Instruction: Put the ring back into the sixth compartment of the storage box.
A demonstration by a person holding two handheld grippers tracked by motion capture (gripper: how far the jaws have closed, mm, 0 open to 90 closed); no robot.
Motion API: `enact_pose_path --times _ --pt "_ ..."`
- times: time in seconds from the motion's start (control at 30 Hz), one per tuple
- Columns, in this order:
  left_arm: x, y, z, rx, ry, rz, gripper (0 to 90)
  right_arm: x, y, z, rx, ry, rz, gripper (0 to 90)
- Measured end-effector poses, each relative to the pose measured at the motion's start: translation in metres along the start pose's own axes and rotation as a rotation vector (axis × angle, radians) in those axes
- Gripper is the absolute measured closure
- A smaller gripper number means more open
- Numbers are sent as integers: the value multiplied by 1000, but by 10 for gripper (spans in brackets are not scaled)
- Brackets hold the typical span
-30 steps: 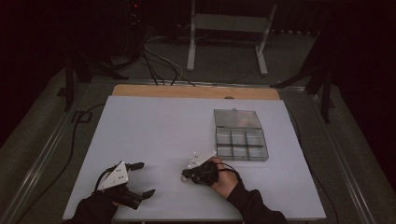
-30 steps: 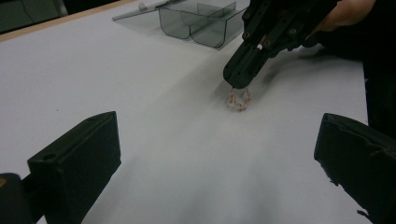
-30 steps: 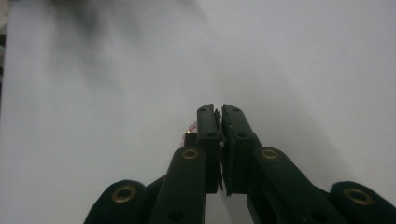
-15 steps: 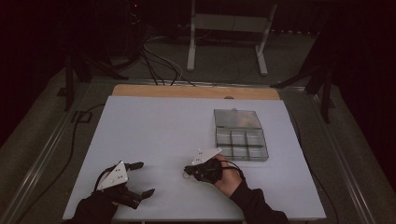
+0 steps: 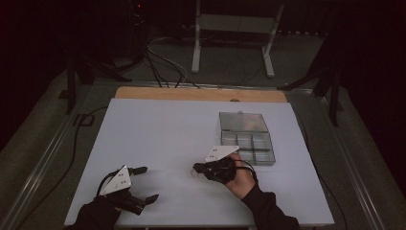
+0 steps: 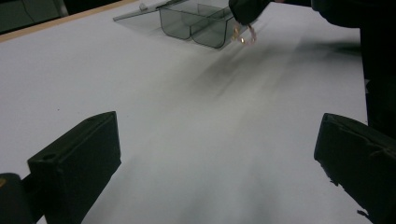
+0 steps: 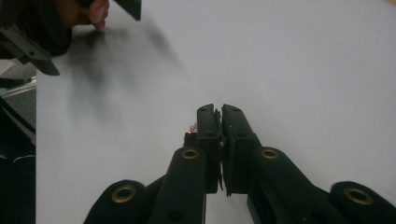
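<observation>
A small ring is gripped by the clenched right gripper near the clear box; the left gripper is held released.

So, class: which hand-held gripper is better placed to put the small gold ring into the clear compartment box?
The right hand-held gripper: its jaws are shut on the small gold ring, beside the clear compartment box. The left hand-held gripper is open and farther away.
</observation>
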State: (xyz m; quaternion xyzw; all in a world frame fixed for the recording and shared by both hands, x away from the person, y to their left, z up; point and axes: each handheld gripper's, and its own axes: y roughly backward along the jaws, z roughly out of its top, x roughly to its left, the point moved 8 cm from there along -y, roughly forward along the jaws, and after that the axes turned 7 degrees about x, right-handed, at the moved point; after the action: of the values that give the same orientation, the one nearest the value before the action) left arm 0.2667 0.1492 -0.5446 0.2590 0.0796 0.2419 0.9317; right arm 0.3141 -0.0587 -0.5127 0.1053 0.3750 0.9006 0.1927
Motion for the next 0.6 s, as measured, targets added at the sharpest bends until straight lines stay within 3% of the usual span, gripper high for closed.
enact_pose_path --times 0.07,0.1,0.17,0.37,0.6 --pt "0 0 0 1 0 2 14 -2 3 0 0 3 -13 867" --pt "0 0 0 3 -2 1 14 -7 12 2 -17 -6 -32 867" --pt "0 0 0 2 -1 1 14 -10 19 4 -37 -25 -30 867" --pt "0 0 0 5 0 4 14 -23 40 9 -71 -23 -90 867" --pt "1 -1 -1 9 0 7 14 -41 63 8 -101 -64 -140 866"
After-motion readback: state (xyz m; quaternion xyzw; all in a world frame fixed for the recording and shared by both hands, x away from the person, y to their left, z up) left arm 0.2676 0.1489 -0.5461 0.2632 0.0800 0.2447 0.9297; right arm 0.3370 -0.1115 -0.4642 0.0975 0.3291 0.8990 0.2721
